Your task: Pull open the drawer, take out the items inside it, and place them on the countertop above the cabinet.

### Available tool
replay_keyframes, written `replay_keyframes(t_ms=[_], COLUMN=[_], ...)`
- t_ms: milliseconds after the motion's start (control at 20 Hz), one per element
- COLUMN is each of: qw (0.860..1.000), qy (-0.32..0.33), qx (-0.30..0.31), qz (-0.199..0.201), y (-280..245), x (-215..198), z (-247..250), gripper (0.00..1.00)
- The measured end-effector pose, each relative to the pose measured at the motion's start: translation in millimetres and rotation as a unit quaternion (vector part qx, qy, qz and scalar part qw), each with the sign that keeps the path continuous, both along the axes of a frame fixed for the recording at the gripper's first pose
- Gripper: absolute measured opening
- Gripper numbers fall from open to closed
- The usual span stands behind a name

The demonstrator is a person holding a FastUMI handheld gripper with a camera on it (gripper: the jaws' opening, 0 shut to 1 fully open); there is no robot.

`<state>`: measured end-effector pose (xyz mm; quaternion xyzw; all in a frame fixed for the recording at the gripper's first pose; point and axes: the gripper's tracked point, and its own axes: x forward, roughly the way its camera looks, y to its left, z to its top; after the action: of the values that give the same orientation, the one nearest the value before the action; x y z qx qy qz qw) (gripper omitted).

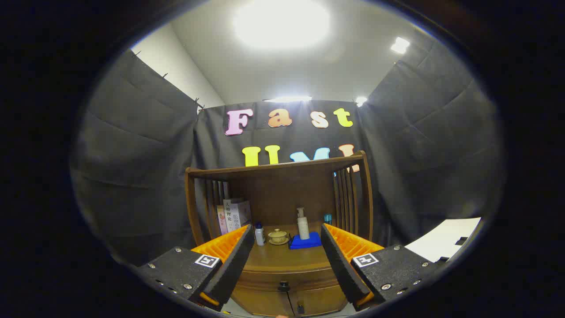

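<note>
Wooden cabinet (pixel 282 282) stood against the black cloth booth wall (pixel 132 176), square-on to the gripper, with a railed back and slatted sides rising above its worktop (pixel 282 260). Drawer (pixel 265 279) sat closed just under the worktop edge, long axis running side to side, front facing the gripper, dark knob (pixel 284 285) at its middle. Two lower doors (pixel 273 302) below it, shut.

On the worktop, back to front: books (pixel 233 215) leaning at the left rail; pump bottle (pixel 303 224) upright on a blue pad (pixel 305 241); small white bottle (pixel 260 234); lidded cup on saucer (pixel 278 236) between them; teal cap (pixel 327 217) near the right slats.

Gripper (pixel 286 249) held wide apart, empty, short of the cabinet, knob low between the fingers (pixel 231 265).
</note>
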<state>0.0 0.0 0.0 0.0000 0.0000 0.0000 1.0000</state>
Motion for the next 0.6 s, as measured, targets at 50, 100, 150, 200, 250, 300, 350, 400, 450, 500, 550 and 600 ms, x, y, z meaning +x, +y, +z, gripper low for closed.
replay_keyframes(t_ms=[50,100,150,200,250,300,350,400,450,500,550,600], qw=[1.000,1.000,1.000,1.000,1.000,1.000,1.000,1.000,1.000,1.000,1.000,1.000], qy=[0.003,0.006,0.007,0.007,0.007,0.008,0.009,0.012,0.013,0.015,0.017,0.019], qx=[0.005,0.008,0.008,0.007,0.006,0.006,0.007,0.010,0.012,0.014,0.015,0.016], qz=[-0.002,-0.004,-0.007,-0.010,-0.012,-0.014,-0.015,-0.015,-0.014,-0.013,-0.013,-0.012], y=[-2.7,-5.7,-9.3,-12.3,-13.8,-15.1,-15.9,-16.2,-16.0,-16.0,-16.6,-17.0], x=[0.7,1.9,3.0,3.9,5.0,6.2,6.3,7.0,7.7,9.2,9.8,10.9], z=[-1.5,-3.6,-4.9,-5.2,-6.9,-7.5,-9.4,-11.2,-13.1,-14.2,-17.1,-18.7], gripper=[0.94,0.94,0.94,0.94,0.94,0.94,0.94,0.93,0.94,0.94,0.95,0.95])
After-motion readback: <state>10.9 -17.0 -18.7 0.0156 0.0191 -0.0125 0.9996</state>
